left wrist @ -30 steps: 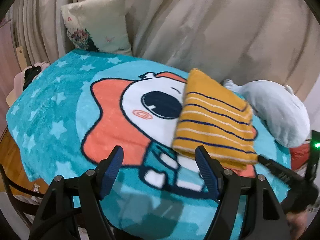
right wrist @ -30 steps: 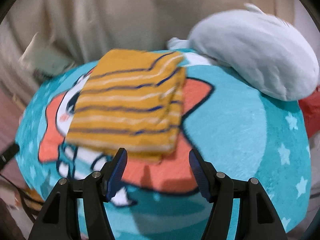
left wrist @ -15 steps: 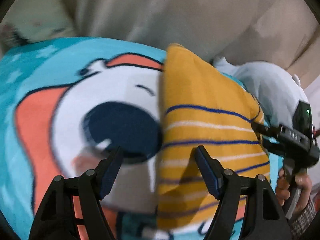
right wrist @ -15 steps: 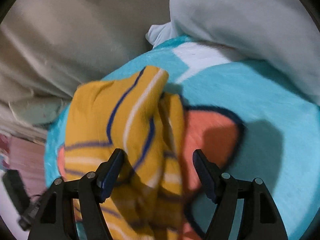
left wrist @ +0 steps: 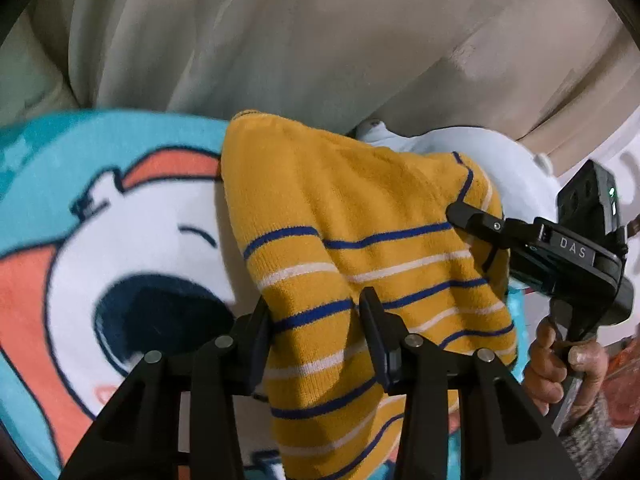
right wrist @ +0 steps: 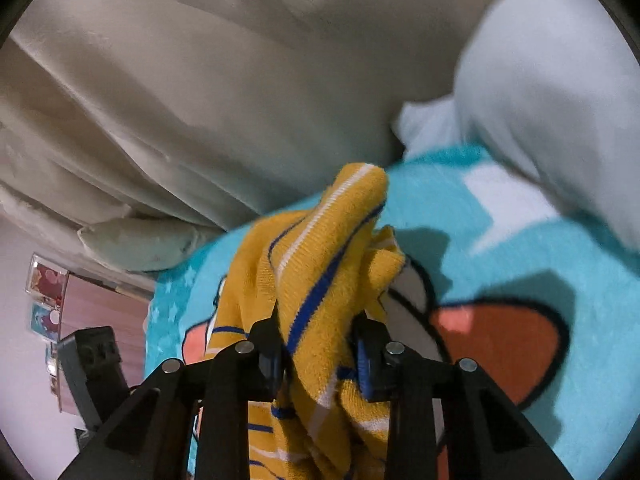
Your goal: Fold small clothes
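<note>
A folded mustard-yellow knit garment (left wrist: pixel 340 208) with blue and white stripes lies on a teal cartoon blanket (left wrist: pixel 80 152). My left gripper (left wrist: pixel 316 320) is shut on its near left edge. My right gripper (right wrist: pixel 318 344) is shut on its right edge, where the knit (right wrist: pixel 320 256) bunches up between the fingers. The right gripper also shows in the left wrist view (left wrist: pixel 480 220), gripping the garment's far right corner. Both edges are lifted off the blanket.
A pale blue plush pillow (right wrist: pixel 552 92) lies at the blanket's far right. Beige curtains (left wrist: pixel 320 40) hang behind. A cushion (right wrist: pixel 140 240) rests at the far left edge. The person's hand (left wrist: pixel 560 360) holds the right gripper's handle.
Both grippers moved in onto the garment and closed on its two side edges. The edges now rise off the blanket and the fabric bunches.
</note>
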{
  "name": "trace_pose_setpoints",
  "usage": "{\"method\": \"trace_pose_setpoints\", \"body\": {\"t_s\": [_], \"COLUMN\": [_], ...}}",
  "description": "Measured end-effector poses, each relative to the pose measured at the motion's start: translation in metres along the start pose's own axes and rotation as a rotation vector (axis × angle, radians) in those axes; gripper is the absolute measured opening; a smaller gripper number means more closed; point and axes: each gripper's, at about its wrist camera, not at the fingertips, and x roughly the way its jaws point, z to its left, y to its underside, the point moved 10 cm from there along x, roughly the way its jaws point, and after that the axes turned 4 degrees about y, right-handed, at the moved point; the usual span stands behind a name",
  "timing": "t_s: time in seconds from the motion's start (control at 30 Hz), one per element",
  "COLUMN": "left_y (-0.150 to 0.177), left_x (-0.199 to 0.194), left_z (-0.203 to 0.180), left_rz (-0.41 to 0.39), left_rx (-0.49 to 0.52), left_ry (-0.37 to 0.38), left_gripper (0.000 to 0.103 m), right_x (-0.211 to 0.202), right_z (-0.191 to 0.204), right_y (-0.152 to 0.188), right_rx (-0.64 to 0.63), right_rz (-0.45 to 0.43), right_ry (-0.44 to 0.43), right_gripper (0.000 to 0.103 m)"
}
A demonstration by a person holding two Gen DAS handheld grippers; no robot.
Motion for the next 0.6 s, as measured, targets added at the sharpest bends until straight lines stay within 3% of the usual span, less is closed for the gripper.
{"method": "trace_pose_setpoints", "body": {"t_s": [0.07,0.1,0.17,0.23,0.33,0.43,0.5,0.53,0.6], "left_y": [0.005,0.009,0.021,0.032,0.047,0.051,0.048,0.047,0.044], "left_x": [0.009,0.012,0.01,0.004,-0.014,-0.034,-0.049,-0.059,-0.077], "left_z": [0.012,0.017,0.018,0.017,0.016,0.014,0.011,0.009,0.006], "left_rz": [0.011,0.017,-0.003,-0.027,-0.071,-0.155,-0.211,-0.244,-0.302], "left_rx": [0.028,0.046,0.07,0.063,0.041,0.05,0.058,0.061,0.074], "left_ry": [-0.11,-0.156,-0.171,-0.162,-0.162,-0.229,-0.266,-0.281,-0.315], "left_gripper": [0.042,0.042,0.045,0.047,0.054,0.061,0.068,0.071,0.073], "right_x": [0.01,0.017,0.015,-0.009,-0.032,-0.007,0.028,0.041,0.053], "right_z": [-0.011,-0.024,-0.042,-0.038,0.0,0.034,0.03,0.019,-0.007], "right_y": [-0.002,-0.001,0.002,0.0,-0.002,0.009,0.022,0.028,0.025], "right_rx": [-0.033,-0.07,-0.098,-0.098,-0.18,-0.257,-0.231,-0.213,-0.166], "right_rz": [0.002,0.008,-0.004,-0.095,-0.204,-0.113,0.004,0.045,0.041], "right_ry": [0.094,0.214,0.383,0.442,0.418,0.281,0.226,0.239,0.316], "right_gripper": [0.04,0.041,0.041,0.041,0.042,0.061,0.061,0.059,0.044]}}
